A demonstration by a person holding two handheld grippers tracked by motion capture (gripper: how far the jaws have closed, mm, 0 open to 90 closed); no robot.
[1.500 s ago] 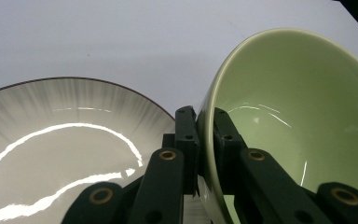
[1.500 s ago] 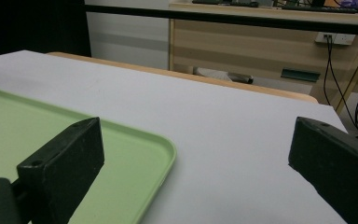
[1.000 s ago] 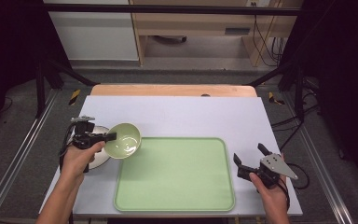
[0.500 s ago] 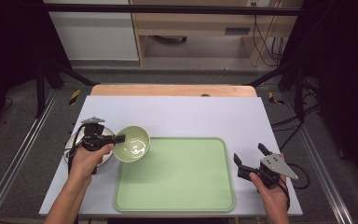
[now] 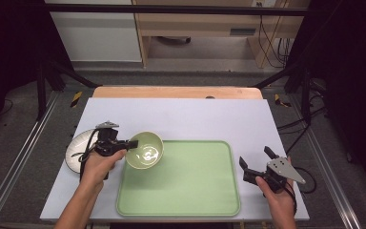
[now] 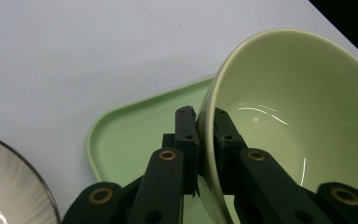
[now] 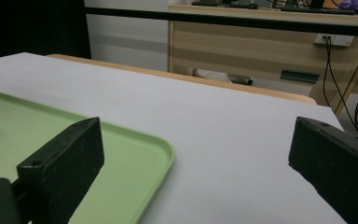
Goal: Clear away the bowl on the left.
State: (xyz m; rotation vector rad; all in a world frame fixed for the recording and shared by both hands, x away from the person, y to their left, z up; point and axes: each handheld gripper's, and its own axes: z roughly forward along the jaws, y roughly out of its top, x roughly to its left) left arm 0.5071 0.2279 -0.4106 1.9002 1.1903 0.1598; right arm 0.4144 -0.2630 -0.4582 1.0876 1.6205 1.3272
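A pale green bowl (image 5: 145, 149) hangs above the top-left corner of the green tray (image 5: 195, 186), tilted. My left gripper (image 5: 132, 143) is shut on the bowl's left rim. In the left gripper view the bowl (image 6: 298, 116) has its rim pinched between the two black jaws of the left gripper (image 6: 205, 135), with the tray's corner (image 6: 130, 135) under it. My right gripper (image 5: 256, 162) is held open just right of the tray, with nothing between its jaws. The right gripper view looks past the tray's right edge (image 7: 135, 154).
A white plate with a dark rim (image 5: 76, 150) lies on the table's left side, behind my left hand; its edge (image 6: 9, 182) appears in the left gripper view. The white tabletop (image 5: 190, 117) stretches beyond the tray. A wooden bench (image 7: 261, 42) stands behind the table.
My left gripper has carried the bowl to the right, from beside the white plate to above the tray's top-left corner. The right gripper has stayed put.
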